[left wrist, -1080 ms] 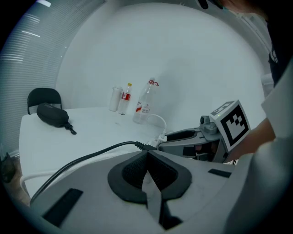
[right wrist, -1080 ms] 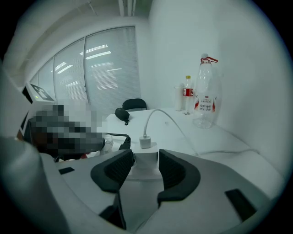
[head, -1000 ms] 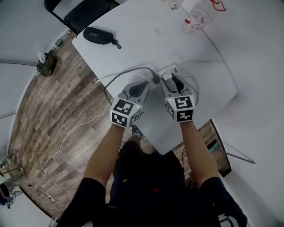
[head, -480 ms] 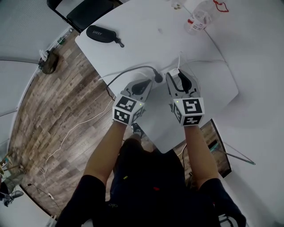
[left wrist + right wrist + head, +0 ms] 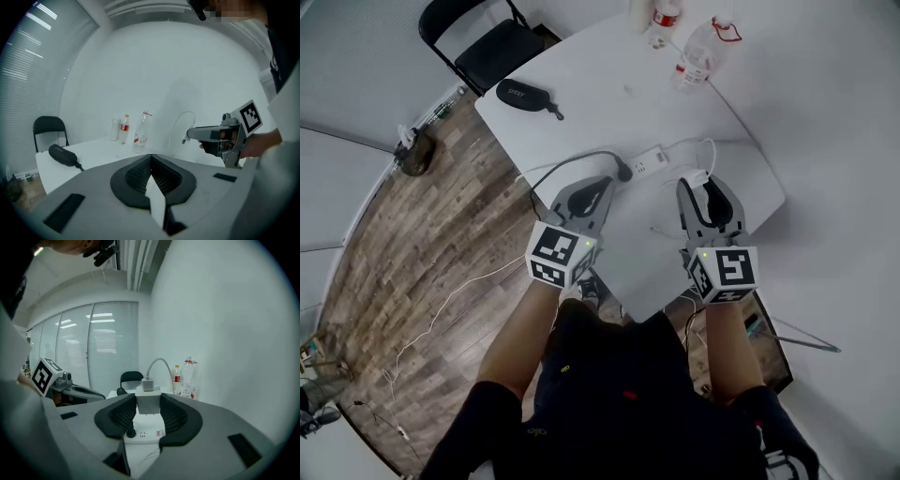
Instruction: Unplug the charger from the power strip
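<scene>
Our right gripper (image 5: 704, 189) clamps the charger (image 5: 148, 403) by its sides (light, rigid, probably slick). Our left gripper (image 5: 150, 159) sits closed, empty.

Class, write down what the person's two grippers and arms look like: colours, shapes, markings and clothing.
Both the left gripper and the right gripper are grey plastic claws lined with black ribbed pads. Each carries a white cube printed with black square markers and showing a small green light. The arms are bare below dark short sleeves.
</scene>
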### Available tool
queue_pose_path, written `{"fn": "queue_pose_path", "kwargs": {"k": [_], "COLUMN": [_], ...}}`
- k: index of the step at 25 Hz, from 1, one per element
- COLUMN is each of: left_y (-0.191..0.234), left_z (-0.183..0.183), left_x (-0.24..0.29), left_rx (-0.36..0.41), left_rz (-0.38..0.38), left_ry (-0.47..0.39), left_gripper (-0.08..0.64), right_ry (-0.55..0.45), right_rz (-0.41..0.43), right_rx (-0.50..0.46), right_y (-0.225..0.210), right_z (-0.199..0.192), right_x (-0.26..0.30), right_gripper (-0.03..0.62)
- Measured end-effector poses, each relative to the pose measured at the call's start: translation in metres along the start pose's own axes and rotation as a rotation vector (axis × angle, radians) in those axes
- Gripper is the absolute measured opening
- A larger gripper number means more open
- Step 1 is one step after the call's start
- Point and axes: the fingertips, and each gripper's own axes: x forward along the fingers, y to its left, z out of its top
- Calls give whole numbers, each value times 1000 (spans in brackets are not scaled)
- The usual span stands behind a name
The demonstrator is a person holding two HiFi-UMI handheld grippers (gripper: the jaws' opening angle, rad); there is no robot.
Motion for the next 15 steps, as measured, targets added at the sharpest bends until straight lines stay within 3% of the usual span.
{"fn": "queue_pose_path", "kwargs": {"k": [8,15], "left_y": [-37,-74], "left_z": [87,109], "left_x": [-75,-130], "left_rx": [71,73], "left_rz": [116,131], "left_ry": [-137,-202], "left_gripper": [20,20], "right_ry": [-128,-234], "right_rz": [28,50], "right_rx": [-6,-36], "right_y": [-6,3], "right_z": [62,101], "right_x": [-71,-120], "right_gripper": [167,167]}}
